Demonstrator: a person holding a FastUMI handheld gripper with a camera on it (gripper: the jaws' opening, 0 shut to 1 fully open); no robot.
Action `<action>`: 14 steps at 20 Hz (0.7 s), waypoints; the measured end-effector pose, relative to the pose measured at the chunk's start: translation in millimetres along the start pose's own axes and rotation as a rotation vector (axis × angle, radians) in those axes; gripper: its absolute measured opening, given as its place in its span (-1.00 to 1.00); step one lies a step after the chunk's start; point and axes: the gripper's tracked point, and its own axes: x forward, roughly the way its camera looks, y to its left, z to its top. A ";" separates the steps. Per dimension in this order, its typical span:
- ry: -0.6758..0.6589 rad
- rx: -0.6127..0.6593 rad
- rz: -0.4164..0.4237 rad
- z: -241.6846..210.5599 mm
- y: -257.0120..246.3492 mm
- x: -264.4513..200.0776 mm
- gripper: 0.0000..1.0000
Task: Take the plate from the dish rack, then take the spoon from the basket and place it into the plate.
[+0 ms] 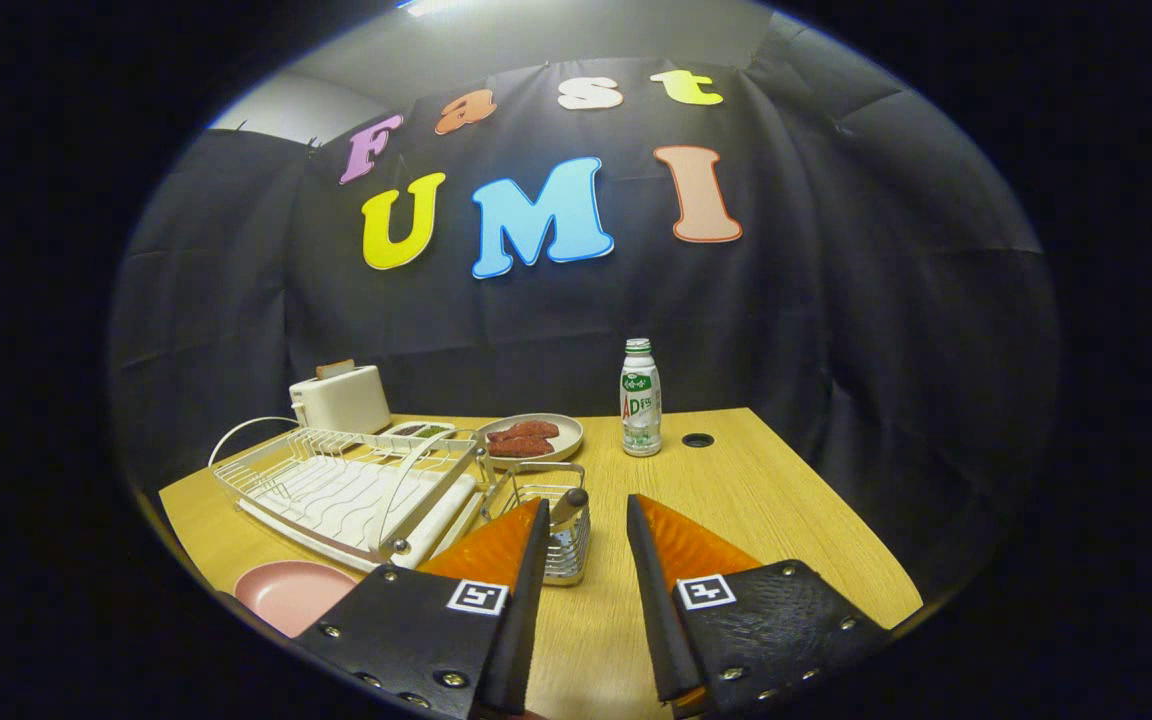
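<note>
A: Where's the pink plate (291, 592)?

B: Down flat on the wooden table (766, 500), just in front of the dish rack (346, 490), off to the left of the gripper (584, 520). The rack itself looks empty, so I'd judge the first half done

A: And the spoon?

B: Its dark handle end (576, 497) sticks up out of the wire basket (551, 530), which hangs on the rack's right end. So I'd say the spoon isn't out yet; lifting it and laying it in the plate is what's left

A: The tongs?

B: Fingers apart with nothing between them; the basket sits just ahead of the left one

A: Anything else near the rack?

B: Behind it a toaster (341, 398) and a plate of red food (534, 438); further right of that a bottle (640, 398)
</note>
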 end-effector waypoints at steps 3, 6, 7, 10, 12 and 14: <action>-0.013 0.011 0.012 -5.7 -2.4 11.5 -0.05; -0.042 0.020 0.027 -2.4 -0.2 23.4 -0.06; -0.050 0.018 0.027 -1.0 0.4 27.8 -0.06; -0.070 0.031 0.038 4.9 6.0 43.8 -0.06; -0.076 0.037 0.044 4.6 8.3 55.2 -0.06; -0.084 0.034 0.049 5.4 11.4 62.0 -0.06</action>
